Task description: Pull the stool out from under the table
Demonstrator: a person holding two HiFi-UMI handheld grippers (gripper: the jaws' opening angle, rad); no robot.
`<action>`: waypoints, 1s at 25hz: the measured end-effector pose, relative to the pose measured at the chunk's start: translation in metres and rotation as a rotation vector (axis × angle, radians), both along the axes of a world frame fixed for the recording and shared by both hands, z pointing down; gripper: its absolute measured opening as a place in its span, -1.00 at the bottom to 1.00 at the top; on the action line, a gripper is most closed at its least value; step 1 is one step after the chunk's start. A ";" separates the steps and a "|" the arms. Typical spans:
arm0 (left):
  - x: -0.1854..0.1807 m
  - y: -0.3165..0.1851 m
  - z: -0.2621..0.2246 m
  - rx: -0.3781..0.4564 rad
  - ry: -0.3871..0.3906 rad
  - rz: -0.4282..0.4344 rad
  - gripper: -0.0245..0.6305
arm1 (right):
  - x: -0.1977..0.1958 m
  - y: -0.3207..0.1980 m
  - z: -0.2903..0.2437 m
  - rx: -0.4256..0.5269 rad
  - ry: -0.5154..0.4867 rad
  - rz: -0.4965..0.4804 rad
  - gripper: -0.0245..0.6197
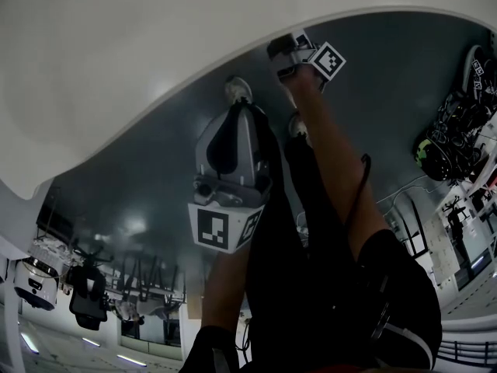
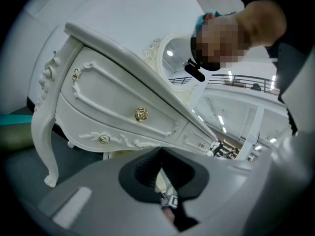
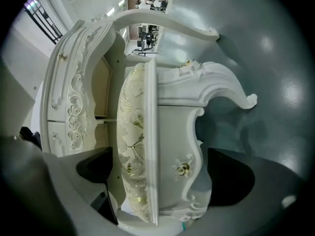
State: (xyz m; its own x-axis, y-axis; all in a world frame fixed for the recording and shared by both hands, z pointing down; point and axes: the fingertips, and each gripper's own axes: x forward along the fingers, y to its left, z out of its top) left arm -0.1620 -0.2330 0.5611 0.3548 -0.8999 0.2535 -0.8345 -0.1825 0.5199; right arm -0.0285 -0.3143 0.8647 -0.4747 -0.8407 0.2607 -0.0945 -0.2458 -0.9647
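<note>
In the right gripper view, the right gripper (image 3: pixel 162 175) has its claw spread wide. One dark pad (image 3: pixel 96 168) sits at 8 o'clock and the other at 4 o'clock. Between them stands the near end of the white carved wooden stool (image 3: pixel 172 132). I cannot tell whether either pad touches it. This view is rolled onto its side: the stool's cream cushion with a gold leaf pattern (image 3: pixel 132 132) faces 9 o'clock and its curled leg (image 3: pixel 236 92) points to 3 o'clock. A small gold rose ornament (image 3: pixel 183 169) sits on the stool's apron, just inside the 4 o'clock pad.

Beyond the cushion, at 9 to 11 o'clock, is the scrolled front of the white ornate dressing table (image 3: pixel 74 97). The stool is tucked under it, with a gap between cushion and table. The dark grey glossy floor (image 3: pixel 275 82) fills the 2 o'clock side.

In the left gripper view, the left gripper (image 2: pixel 158 167) has its claw pressed almost together with nothing in it. Past it, at 10 o'clock, is the table's end panel, with gold rose knobs (image 2: pixel 141 114) and a curved leg (image 2: pixel 43 136).
</note>
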 end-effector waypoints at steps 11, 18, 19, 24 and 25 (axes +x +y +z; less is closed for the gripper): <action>-0.001 0.002 0.004 -0.003 0.008 -0.008 -0.91 | -0.002 -0.015 0.007 -0.008 -0.040 -0.020 0.88; 0.004 0.007 0.001 -0.008 0.008 0.004 -0.91 | -0.003 -0.013 0.009 -0.006 -0.040 -0.058 0.81; 0.006 0.009 0.001 -0.007 0.008 0.007 -0.91 | -0.003 -0.013 0.009 -0.006 -0.040 -0.066 0.80; 0.015 0.016 -0.001 -0.012 0.010 0.016 -0.91 | -0.001 -0.011 0.009 -0.008 -0.044 -0.083 0.77; 0.016 0.017 -0.001 -0.009 0.009 0.017 -0.91 | -0.001 -0.010 0.010 -0.007 -0.044 -0.088 0.77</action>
